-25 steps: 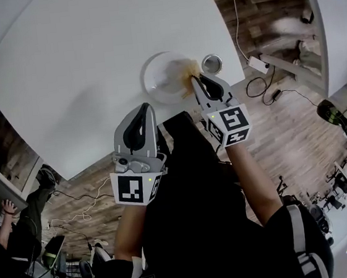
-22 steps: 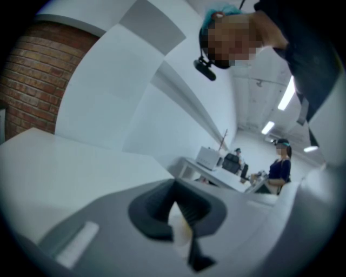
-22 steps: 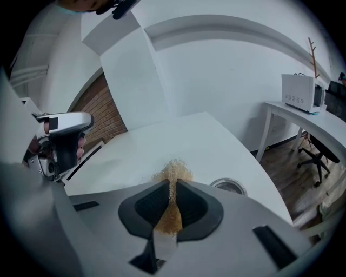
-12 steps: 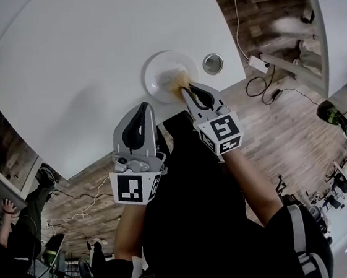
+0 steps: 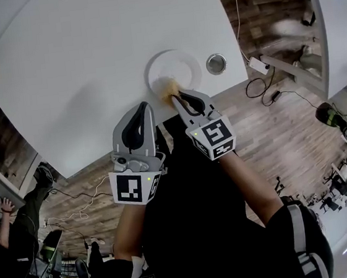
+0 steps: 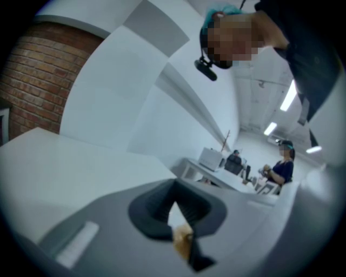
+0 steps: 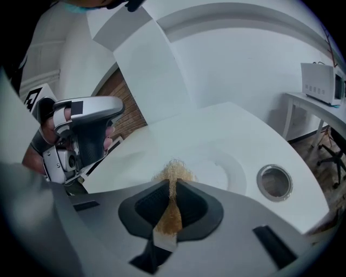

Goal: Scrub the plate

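We see white table [image 5: 91,70]. Near its edge white plate [image 5: 183,62] lies on it. Just beside plate, apart, we note metal ring [image 5: 216,64] in tabletop.

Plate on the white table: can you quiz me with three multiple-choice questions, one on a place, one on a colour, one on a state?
1. Where is the metal-ringed hole relative to the plate?
A on the person's right of it
B on the person's left of it
C under it

2. What colour is the scrub pad?
A blue
B tan
C black

3. What is the right gripper doing?
A open and empty
B lying on the floor
C shut on the scrub pad

Answers:
1 A, the head view shows the hole right of the plate.
2 B, its fibres are tan.
3 C, its jaws pinch the pad.
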Demonstrator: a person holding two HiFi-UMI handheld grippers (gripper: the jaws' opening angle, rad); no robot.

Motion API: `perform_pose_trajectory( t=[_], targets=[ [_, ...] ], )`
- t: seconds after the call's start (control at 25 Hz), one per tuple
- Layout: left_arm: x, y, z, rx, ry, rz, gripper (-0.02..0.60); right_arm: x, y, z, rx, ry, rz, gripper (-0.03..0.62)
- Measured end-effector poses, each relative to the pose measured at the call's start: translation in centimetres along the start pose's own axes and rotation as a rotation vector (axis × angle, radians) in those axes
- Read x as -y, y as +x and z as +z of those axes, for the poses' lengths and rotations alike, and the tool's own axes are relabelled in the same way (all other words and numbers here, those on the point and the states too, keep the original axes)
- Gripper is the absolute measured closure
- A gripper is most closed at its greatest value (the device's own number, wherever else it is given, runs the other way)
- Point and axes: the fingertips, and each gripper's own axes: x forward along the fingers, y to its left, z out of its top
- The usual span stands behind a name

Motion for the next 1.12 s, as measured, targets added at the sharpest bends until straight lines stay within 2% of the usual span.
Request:
perform_pose_trajectory(
  t=[0.32, 0.72, 1.12],
  targets=[
    [-0.6, -1.1, 0.9, 0.022, 0.016, 0.006, 0.580, -3.0, 0.6, 1.4, 0.024, -0.038, 0.054, 0.559],
    [0.7, -3.4, 4.6, 0.085, 0.061, 0.006, 0.580, -4.4, -2.7, 6.9, 0.153, -0.085, 0.015, 0.559],
    [3.8, -5.2, 10.0, 0.180, 0.111, -0.018, 0.580, -6.7, -7.6, 11.0, 0.281, -0.118, -0.002, 0.559]
  ],
)
